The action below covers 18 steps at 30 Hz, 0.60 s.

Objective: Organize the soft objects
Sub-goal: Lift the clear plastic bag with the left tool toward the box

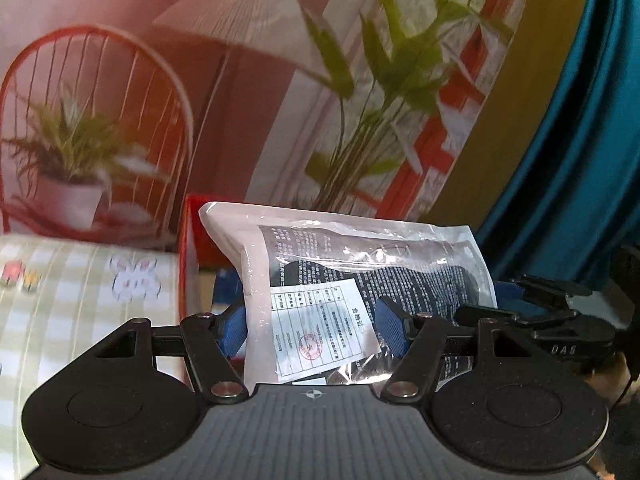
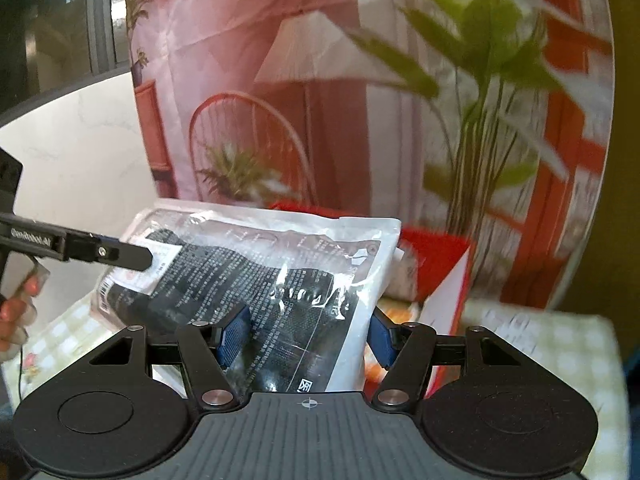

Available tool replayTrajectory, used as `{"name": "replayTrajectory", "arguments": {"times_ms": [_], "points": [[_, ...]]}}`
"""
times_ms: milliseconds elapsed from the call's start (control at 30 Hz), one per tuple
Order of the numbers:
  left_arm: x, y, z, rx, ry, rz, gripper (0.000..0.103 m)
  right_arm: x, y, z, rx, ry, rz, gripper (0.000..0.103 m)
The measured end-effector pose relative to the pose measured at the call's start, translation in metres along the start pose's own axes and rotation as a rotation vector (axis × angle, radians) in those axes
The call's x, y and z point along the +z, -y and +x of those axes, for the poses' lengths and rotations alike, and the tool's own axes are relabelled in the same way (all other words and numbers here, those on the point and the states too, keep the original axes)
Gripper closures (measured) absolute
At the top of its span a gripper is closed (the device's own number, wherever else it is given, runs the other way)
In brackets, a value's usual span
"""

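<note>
**Packet of dark fabric held up between both grippers**

Packet [image 1: 360, 280] of clear, glossy plastic, pillow-shaped and crinkled, sat lifted between both tools in front of a red open-topped box [image 1: 192, 248]. The left gripper [image 1: 316, 330] pinched its near end, blue ribbed pads [image 1: 234, 332] pressing the film at 9 and 3 o'clock of the packet's lower part. The right gripper [image 2: 306, 338] clamped the other end in the same way, one blue pad [image 2: 234, 338] indenting the plastic, the other at the packet's right edge.

Inside lay black knitted or perforated fabric covered with rows of small white print, too fine to read. A white paper slip [image 1: 320, 330] with a table, Chinese characters and a round red stamp lay behind the film near the left tool. In the right wrist view the left gripper's black finger reached in from 9 o'clock onto the packet's far corner, its body lettered in white, roughly "GenRobot.AI"; a hand [image 2: 16, 312] showed at the frame edge below it.

Open room lay above the packet, before a printed backdrop [image 1: 248, 92] of lamp, red wire chair and green plants. A checked green-and-white cloth [image 1: 80, 300] spread at 8 o'clock of the left wrist view; blue drapery [image 1: 580, 140] hung at 3 o'clock.
</note>
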<state>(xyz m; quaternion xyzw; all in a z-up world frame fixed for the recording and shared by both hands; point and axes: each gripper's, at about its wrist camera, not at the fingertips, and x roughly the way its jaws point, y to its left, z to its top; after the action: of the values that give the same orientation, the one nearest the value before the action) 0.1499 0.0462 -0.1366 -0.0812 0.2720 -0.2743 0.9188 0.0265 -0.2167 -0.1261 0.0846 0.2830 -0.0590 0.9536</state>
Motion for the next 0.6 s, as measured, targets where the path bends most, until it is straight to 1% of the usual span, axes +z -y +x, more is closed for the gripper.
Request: {"name": "replayTrajectory", "arguments": {"times_ms": [167,300,467,600], "points": [[0.023,0.007,0.024,0.029,0.028,0.031,0.035,0.019,0.012,0.013,-0.063,0.05,-0.058,0.046],[0.032,0.007,0.044,0.054,0.034,0.057,0.035,0.023,0.018,0.028,-0.113,0.093,-0.11,0.047],[0.031,0.007,0.068,0.101,0.014,0.091,0.035,0.016,0.022,0.05,-0.166,0.105,-0.15,0.048],[0.022,0.002,0.081,0.14,-0.025,0.112,0.035,0.006,0.023,0.065,-0.185,0.095,-0.159,0.048]]}}
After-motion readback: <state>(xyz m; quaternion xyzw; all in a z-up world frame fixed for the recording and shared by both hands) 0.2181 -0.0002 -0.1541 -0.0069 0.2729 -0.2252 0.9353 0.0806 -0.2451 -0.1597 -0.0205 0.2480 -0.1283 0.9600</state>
